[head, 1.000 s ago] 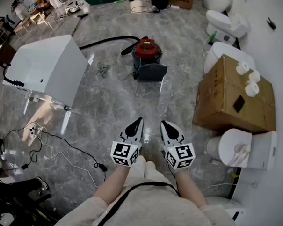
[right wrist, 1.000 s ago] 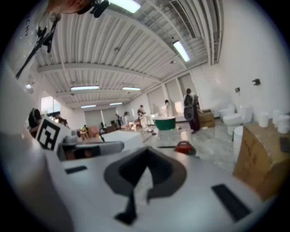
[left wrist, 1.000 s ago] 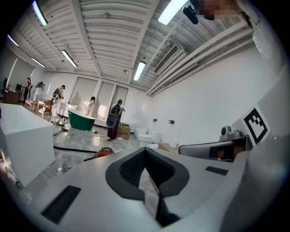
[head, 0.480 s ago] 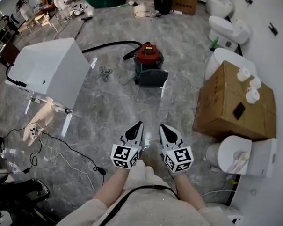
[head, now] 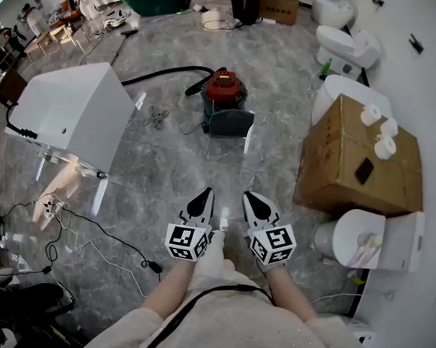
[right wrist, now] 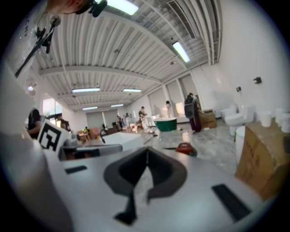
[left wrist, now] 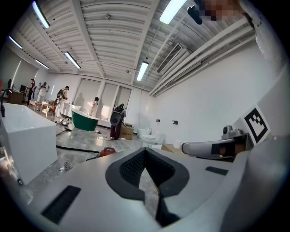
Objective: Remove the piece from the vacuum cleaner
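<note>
The vacuum cleaner (head: 226,98) stands on the grey marble floor, well ahead of me. It has a red top, a dark grey body and a black hose (head: 159,72) running off to the left. My left gripper (head: 202,199) and right gripper (head: 253,201) are held side by side in front of my body, far short of the cleaner. Both are shut with nothing between the jaws. The cleaner shows small and red beyond the jaws in the left gripper view (left wrist: 108,151) and the right gripper view (right wrist: 186,148).
A large white box-like tub (head: 71,109) stands at the left. Thin cables (head: 93,229) lie on the floor near it. At the right are a cardboard box (head: 352,157) with paper rolls (head: 384,146) on top and white toilets (head: 350,44).
The head view has shifted slightly. Both grippers stay shut and side by side, and the vacuum cleaner has not moved.
</note>
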Demonstrator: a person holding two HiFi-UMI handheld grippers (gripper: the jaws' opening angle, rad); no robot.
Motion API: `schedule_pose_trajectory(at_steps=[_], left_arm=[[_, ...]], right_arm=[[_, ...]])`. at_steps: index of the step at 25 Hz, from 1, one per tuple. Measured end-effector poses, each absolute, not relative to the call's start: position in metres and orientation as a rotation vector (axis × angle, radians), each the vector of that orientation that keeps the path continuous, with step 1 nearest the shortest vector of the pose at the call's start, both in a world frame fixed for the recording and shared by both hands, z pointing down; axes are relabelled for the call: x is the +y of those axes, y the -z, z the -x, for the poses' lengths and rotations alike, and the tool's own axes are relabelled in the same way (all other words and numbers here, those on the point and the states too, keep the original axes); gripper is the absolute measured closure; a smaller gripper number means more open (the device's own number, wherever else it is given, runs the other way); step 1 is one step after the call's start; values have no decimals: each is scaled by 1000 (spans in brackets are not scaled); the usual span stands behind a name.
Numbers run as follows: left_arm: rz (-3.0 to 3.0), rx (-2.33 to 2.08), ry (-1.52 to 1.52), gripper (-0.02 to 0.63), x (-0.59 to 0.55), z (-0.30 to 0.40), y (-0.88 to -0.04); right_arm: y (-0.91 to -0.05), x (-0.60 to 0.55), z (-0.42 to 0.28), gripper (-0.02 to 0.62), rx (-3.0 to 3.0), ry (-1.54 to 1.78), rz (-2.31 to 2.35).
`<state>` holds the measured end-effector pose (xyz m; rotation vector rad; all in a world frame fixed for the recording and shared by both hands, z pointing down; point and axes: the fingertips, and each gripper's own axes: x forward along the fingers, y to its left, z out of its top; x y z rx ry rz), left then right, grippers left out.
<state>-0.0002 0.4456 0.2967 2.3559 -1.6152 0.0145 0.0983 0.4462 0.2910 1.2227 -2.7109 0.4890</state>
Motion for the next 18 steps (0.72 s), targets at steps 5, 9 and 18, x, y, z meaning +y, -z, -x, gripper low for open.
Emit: schedule_pose_trajectory(at_steps=[5,9,18], left_arm=[[-2358,-1597,-6,584,419,2,-303],[-2369,-1568,7,584,384,1,-306],[-2391,-1473,-64,584,294,8,-318]], right_arm=[[-292,425,-91,581,-2779,-509,-1185],[-284,392,-86,580,-2868,-606,-1181],[-310,311,-62,580,-2696,-571,-1085]])
